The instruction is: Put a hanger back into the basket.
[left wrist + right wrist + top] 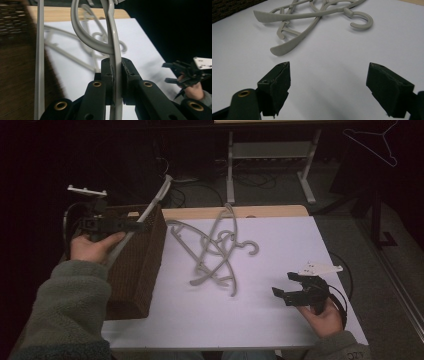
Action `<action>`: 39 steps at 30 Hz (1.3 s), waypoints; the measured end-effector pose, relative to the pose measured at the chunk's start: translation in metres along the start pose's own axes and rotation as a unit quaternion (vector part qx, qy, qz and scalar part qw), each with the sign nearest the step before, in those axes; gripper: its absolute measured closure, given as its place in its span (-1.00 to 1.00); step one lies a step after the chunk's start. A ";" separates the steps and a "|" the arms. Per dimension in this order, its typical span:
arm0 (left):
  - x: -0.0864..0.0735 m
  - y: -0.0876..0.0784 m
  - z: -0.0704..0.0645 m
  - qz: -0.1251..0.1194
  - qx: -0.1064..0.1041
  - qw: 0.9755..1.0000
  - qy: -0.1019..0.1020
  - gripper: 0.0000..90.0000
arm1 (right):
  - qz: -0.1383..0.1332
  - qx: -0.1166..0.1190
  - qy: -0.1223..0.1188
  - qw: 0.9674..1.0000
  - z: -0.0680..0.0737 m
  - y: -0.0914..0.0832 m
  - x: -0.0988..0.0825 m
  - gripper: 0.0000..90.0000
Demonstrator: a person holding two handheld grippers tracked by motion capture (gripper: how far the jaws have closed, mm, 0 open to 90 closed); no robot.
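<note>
A tangle of grey plastic hangers (215,251) lies on the white table (280,320). My left gripper (137,225) is over the brown wicker basket (140,265) at the table's left, shut on one grey hanger (115,62); that held hanger (150,210) slants up out of the basket. Its hook curves just beyond the jaws in the left gripper view. My right gripper (284,285) hovers open over the table's front right, its pads (279,80) wide apart with nothing between them. The pile of hangers (312,17) lies a short way ahead of it.
A wooden strip (270,211) edges the table's far side. Beyond it stand the white legs of another table (230,170) with cables on the floor. A wire hanger (382,142) hangs at the top right. The table's right edge (345,285) is close to my right hand.
</note>
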State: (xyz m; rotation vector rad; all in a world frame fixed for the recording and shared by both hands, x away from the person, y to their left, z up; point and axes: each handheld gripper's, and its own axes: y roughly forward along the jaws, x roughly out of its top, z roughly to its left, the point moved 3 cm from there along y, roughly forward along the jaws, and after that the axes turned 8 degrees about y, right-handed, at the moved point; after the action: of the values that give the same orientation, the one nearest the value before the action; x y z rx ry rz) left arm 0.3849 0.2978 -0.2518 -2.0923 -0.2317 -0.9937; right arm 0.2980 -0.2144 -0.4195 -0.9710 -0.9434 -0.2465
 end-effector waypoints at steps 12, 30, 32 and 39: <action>-0.023 -0.041 0.035 0.004 0.026 1.000 0.012 0.82 | 0.004 -0.003 0.000 1.000 0.001 0.002 0.000 -0.58; -0.046 -0.055 0.059 0.056 0.047 0.995 0.066 0.82 | 0.005 -0.004 0.003 1.000 0.001 0.002 0.000 -0.58; -0.049 -0.055 0.062 0.062 0.051 0.994 0.070 0.82 | 0.006 -0.004 0.003 1.000 0.001 0.002 0.000 -0.58; -0.059 -0.054 0.071 0.068 0.045 0.993 0.085 0.82 | 0.008 -0.005 0.003 1.000 0.002 0.004 0.000 -0.58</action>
State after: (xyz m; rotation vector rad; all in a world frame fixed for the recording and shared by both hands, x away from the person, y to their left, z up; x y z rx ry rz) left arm 0.3605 0.3948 -0.2895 -1.9037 -0.0451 -1.0527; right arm 0.2995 -0.2106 -0.4215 -0.9870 -0.9297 -0.2407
